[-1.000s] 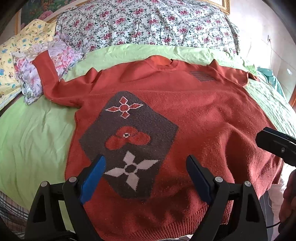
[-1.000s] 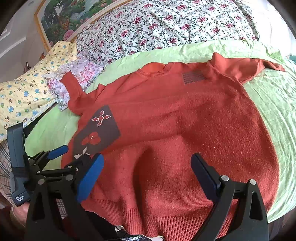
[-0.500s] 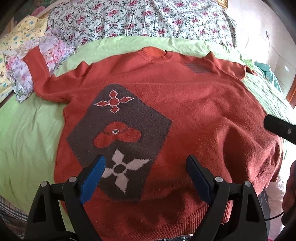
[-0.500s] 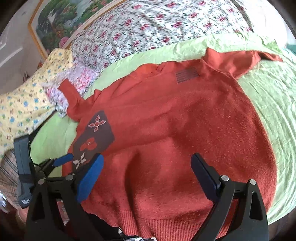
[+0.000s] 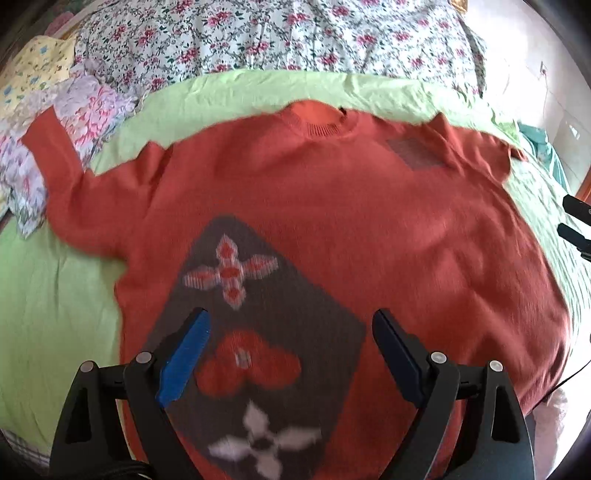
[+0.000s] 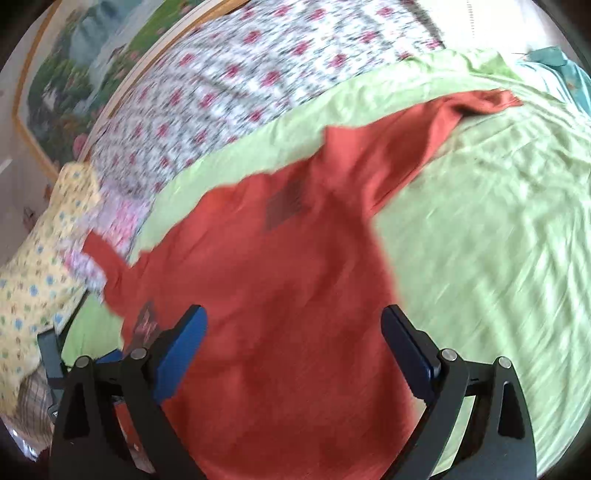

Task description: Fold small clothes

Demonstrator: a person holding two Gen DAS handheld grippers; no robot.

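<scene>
Left gripper [image 5: 290, 354]: I see my jaws spread wide, holding nothing, above the sweater's dark patterned panel.
Right gripper [image 6: 293, 349]: jaws wide apart too, empty, over plain orange knit near the sweater's right edge.
Sweater [image 5: 332, 221]: I see it spread front-up on the green sheet [image 5: 55, 314], collar at the far side, one sleeve out to each side.
Left sleeve [image 5: 51, 147]: its end lies on a pastel floral cloth [image 5: 92, 110].
Floral quilt [image 5: 277, 33]: bunched beyond the collar.
Painting [image 6: 70, 81]: framed, behind the bed.
</scene>
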